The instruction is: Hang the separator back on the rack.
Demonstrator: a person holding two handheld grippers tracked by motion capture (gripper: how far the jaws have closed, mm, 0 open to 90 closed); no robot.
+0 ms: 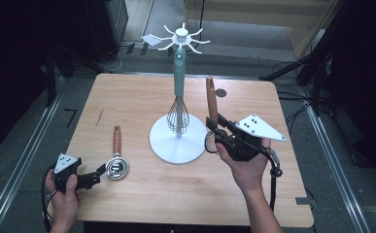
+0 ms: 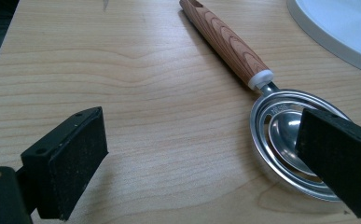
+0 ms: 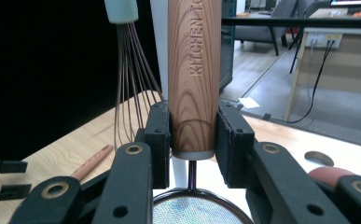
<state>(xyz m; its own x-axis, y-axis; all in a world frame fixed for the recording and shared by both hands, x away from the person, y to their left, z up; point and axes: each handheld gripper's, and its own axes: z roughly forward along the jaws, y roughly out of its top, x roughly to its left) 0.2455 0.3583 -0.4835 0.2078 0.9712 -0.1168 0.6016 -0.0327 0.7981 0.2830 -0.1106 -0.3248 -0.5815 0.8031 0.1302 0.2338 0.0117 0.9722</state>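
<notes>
My right gripper is shut on a wood-handled strainer, its handle standing upright to the right of the white hanging stand. In the right gripper view the pads press both sides of the handle, and the mesh bowl hangs below the jaws. A teal-handled whisk hangs on the stand. My left gripper rests open at the front left, jaws apart beside the metal bowl of a wood-handled egg separator. In the left gripper view the separator lies partly behind the right-hand pad.
The stand's hooked crown rises above the far middle of the wooden table. A round hole sits near the table's far edge. Dark stands and cables ring the table on the floor.
</notes>
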